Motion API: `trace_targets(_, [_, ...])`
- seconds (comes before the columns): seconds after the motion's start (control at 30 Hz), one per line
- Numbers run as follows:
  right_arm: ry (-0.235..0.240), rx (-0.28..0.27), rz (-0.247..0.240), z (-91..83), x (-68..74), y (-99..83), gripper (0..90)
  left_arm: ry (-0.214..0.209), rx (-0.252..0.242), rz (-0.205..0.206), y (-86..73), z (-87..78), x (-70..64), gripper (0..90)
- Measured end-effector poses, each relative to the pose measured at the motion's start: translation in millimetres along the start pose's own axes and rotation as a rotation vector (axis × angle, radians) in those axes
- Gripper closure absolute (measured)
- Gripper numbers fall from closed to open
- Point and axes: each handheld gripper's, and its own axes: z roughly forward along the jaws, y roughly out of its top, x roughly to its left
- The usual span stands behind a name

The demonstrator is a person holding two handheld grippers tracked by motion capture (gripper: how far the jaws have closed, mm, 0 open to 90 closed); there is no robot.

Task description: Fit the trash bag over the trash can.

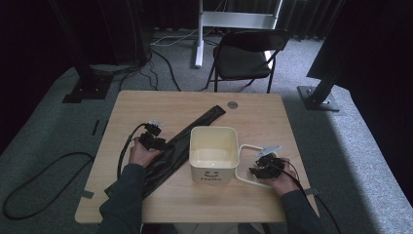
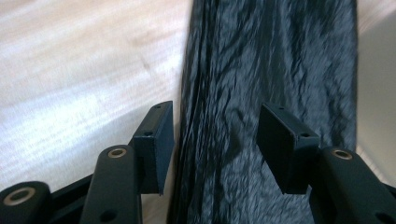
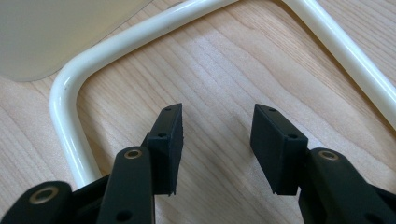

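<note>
Roughly mid-worktop stands the cream bin (image 1: 214, 153) (a "Hello" face on its near wall), its white handle (image 1: 245, 165) lying flat toward the right edge. Inside that loop the right gripper (image 3: 217, 135) hovers with jaws wide, gripping nothing. Toward the left edge, the left gripper (image 2: 215, 140) spreads wide over the black plastic bag (image 2: 271, 74), which runs diagonally from the near-left corner toward the far edge.

One cream bin (image 1: 214, 153), one white loop handle (image 1: 245, 165) and one black plastic bag (image 1: 182, 141) are lying on one wooden table (image 1: 263, 114); one folding chair (image 1: 246, 53) is standing behind.
</note>
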Motion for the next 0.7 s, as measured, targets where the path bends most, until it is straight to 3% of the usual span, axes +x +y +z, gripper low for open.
trace_targets(0.2, [0.004,-0.002,-0.002,0.3,0.4,0.3,53.5,0.02,-0.012,-0.003,-3.3,-1.0,1.9,45.6])
trace_targets(0.4, [0.007,-0.002,-0.002,0.3,0.3,0.2,53.5,0.023,0.011,-0.005,-4.5,1.6,3.1,43.4])
trace_targets(0.57, [0.009,-0.002,-0.003,0.3,0.6,0.1,53.6,0.008,0.007,-0.016,-5.8,2.4,3.1,43.0])
trace_targets(0.7, [0.016,-0.002,-0.001,0.3,0.2,-0.2,53.0,-0.022,0.016,0.0,-7.0,2.7,-0.7,42.0])
